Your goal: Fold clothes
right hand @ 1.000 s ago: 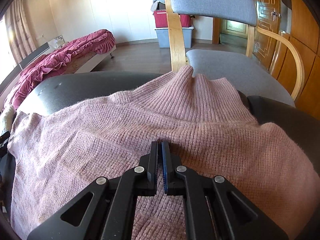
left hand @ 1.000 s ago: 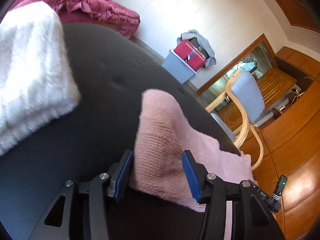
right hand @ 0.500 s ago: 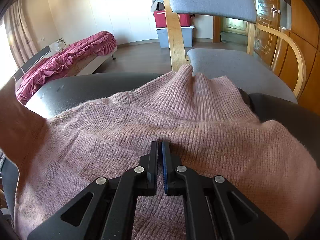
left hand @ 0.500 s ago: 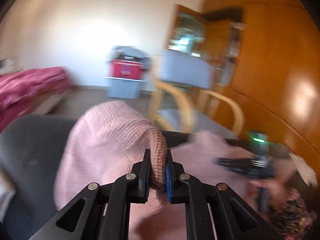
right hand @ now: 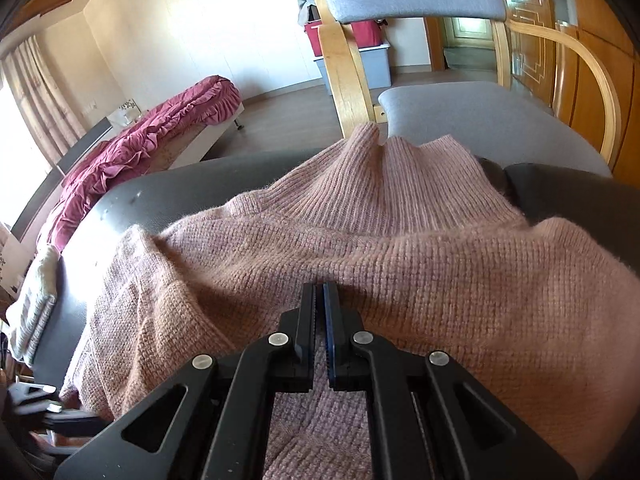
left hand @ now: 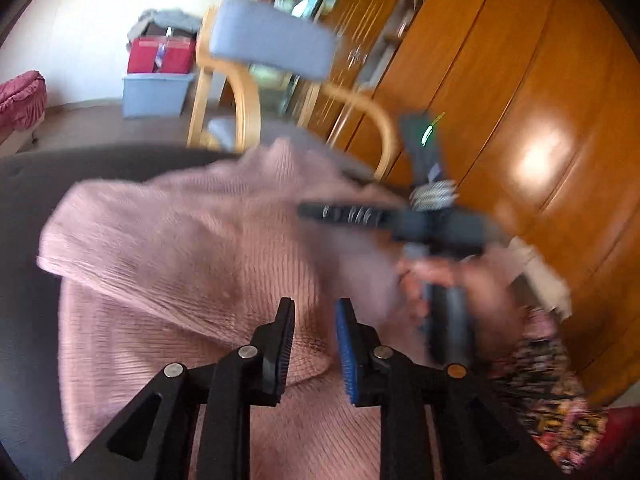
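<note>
The left gripper (left hand: 314,312) has its fingers parted, with a clear gap between the black pad and the blue pad; nothing is clamped between them, and they hang just above a folded-over flap of the pink knit sweater (left hand: 180,240). The right gripper (right hand: 319,292) has its fingers pressed almost together, and whether a fold of the knit is pinched at their tips cannot be told, since the fabric bunches right up against them. In the left wrist view that right gripper (left hand: 316,213) shows as a blurred black bar reaching over the sweater from the right, held by a hand (left hand: 460,292) with a patterned sleeve (left hand: 548,380) behind it.

The sweater (right hand: 360,240) lies spread over a dark padded surface (right hand: 168,196), its ribbed band (right hand: 400,176) at the far edge, rucked into peaks. A sleeve fold runs across the left part of the garment.

Just beyond the far edge stands a wooden armchair with grey cushions (right hand: 472,112). Farther off, against the pale wall, sits a grey storage bin (right hand: 374,66) with a red box (right hand: 366,32) on top. A bed with a crimson ruffled cover (right hand: 152,140) is at far left, and a folded white knit (right hand: 32,304) lies at the left edge of the dark surface. Wooden wardrobe doors (left hand: 540,120) fill the right side.
</note>
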Motion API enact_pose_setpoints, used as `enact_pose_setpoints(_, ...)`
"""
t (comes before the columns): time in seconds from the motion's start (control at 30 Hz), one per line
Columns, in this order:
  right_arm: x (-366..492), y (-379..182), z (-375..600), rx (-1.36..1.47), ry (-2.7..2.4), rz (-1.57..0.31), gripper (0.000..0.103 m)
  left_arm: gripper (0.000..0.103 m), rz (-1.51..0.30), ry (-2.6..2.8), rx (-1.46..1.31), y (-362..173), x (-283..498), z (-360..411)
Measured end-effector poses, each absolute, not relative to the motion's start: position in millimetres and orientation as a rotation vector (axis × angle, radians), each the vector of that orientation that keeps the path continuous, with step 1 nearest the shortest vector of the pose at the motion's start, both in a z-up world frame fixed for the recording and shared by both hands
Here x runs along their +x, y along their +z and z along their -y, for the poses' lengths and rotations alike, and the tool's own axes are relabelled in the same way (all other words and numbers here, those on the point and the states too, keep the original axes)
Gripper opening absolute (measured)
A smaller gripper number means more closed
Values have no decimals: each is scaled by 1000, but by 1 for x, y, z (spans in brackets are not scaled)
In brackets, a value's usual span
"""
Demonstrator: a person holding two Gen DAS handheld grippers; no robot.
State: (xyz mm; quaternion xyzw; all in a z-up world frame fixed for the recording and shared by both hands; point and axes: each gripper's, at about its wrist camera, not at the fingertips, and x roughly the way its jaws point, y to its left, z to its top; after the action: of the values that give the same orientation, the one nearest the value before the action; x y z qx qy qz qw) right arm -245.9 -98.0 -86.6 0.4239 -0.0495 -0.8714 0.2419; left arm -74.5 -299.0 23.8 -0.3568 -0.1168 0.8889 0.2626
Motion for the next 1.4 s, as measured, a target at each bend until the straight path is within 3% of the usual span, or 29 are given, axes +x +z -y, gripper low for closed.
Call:
enact_pose_setpoints(0.13, -246, -86, 99, 1158, -2388, 120, 4, 24, 508, 2577, -972, 32, -91, 365)
enact_pose_setpoints(0.3, -245, -86, 103, 1158, -2397, 99, 4, 25, 919, 2516, -1203, -12, -133, 430)
enact_pose_setpoints(0.6, -246, -86, 107, 1158, -2400, 93, 4, 31, 1213, 2328, -1180, -52, -157, 430)
enact_pose_setpoints(0.67, -247, -86, 107, 1158, -2400, 94, 4, 30, 1235, 2314, -1164, -55, -160, 430)
enact_pose_setpoints(0.7, -247, -86, 108, 1158, -2400, 94, 4, 24, 1246, 2313, -1141, -55, -161, 431)
enact_pose_setpoints(0.83, -248, -86, 109, 1158, -2396, 104, 4, 8, 1166, 2424, -1052, -34, -146, 442)
enact_pose_setpoints(1.13, -247, -86, 105, 1157, -2396, 105, 4, 7, 942, 2755, -792, 50, -125, 504)
enact_pose_setpoints(1.4, -247, -87, 101, 1156, -2393, 110, 4, 7, 673, 3151, -727, 90, -103, 578)
